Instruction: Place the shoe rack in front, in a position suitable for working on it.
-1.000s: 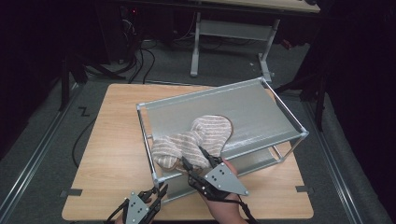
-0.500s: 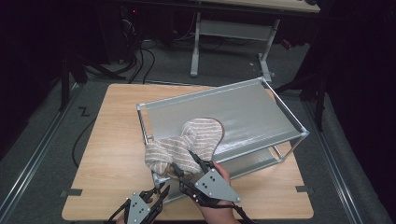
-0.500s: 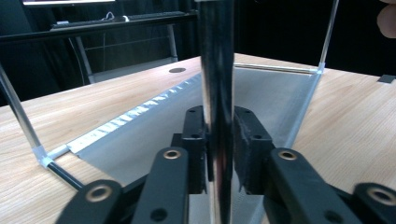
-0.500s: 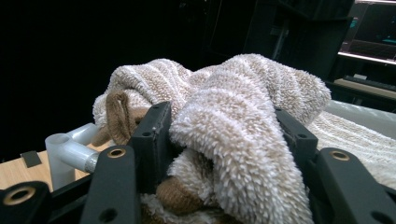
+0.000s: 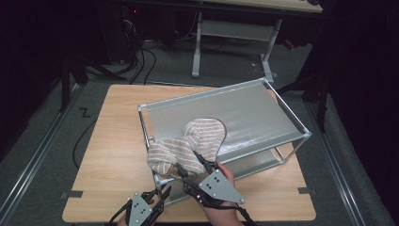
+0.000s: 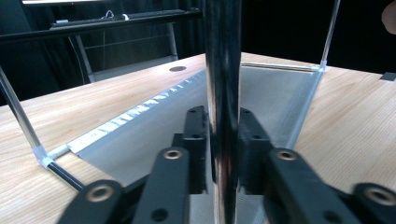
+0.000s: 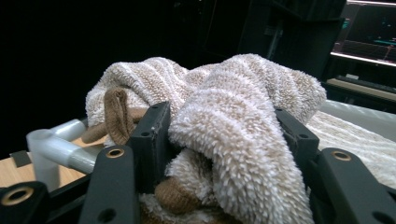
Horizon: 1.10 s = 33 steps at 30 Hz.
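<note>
The right gripper (image 5: pixel 189 162) has its 2 jaws clamped on a fold of the striped towel (image 5: pixel 188 148), and the fuzzy cloth bulges between them in the right gripper view (image 7: pixel 233 135). The left gripper (image 5: pixel 162 192) is closed on the shiny upright post (image 6: pixel 222 93) at the near corner of the metal rack (image 5: pixel 263 117), apparently steadying it. The towel lies on the rack's top shelf, at its near left end, with 1 edge slumping over the front rail.

I'd judge this as the pulling step: the towel is being dragged off the shelf toward the person. The next move calls for lifting the cloth clear of the front rail (image 7: pixel 56 144), since that rail and the corner post could snag it. The rack stands on a wooden table (image 5: pixel 108 141).
</note>
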Each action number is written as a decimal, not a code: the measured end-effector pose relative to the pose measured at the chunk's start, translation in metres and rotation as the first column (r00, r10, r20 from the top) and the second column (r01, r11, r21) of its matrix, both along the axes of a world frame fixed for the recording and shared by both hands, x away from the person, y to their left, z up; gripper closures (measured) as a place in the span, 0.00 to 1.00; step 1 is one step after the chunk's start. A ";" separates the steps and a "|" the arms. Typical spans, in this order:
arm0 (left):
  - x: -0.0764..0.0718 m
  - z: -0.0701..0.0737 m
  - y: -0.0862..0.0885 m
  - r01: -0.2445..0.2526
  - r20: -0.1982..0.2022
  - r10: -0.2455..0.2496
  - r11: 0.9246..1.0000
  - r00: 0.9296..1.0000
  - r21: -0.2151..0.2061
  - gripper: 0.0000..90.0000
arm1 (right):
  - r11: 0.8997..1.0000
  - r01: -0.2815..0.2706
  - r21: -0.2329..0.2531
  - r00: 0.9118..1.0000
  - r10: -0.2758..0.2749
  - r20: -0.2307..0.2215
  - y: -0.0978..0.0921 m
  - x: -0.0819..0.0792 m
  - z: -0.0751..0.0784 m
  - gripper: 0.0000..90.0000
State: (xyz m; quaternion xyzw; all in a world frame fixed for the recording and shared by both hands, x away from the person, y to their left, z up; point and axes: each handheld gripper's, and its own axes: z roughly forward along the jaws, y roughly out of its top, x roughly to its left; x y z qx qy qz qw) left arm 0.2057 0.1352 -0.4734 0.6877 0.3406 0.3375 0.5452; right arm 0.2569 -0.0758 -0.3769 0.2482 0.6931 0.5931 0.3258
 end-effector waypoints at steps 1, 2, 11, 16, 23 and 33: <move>0.000 0.000 0.001 0.003 0.004 -0.003 1.000 1.000 0.011 0.87 | 1.000 0.002 0.000 1.000 -0.002 -0.002 -0.001 0.001 0.000 0.50; 0.001 0.001 0.001 0.005 0.004 -0.005 1.000 1.000 0.012 0.87 | 1.000 0.011 0.004 1.000 -0.011 -0.003 -0.003 0.001 0.000 0.50; 0.001 0.001 0.002 0.017 0.005 -0.017 1.000 1.000 0.023 0.88 | 0.995 0.102 0.011 0.995 -0.102 -0.010 -0.034 0.013 -0.001 0.50; 0.003 0.001 0.002 0.014 0.003 -0.014 1.000 1.000 0.016 0.88 | 0.985 0.173 0.017 0.985 -0.173 -0.009 -0.056 0.024 -0.002 0.50; 0.003 0.001 0.003 0.014 0.005 -0.014 1.000 1.000 0.022 0.88 | 0.960 0.278 0.018 0.961 -0.278 -0.004 -0.089 0.038 -0.003 0.50; 0.002 0.001 0.005 -0.001 0.002 0.001 1.000 1.000 0.020 0.88 | 0.904 0.426 0.026 0.905 -0.426 0.000 -0.144 0.058 -0.003 0.50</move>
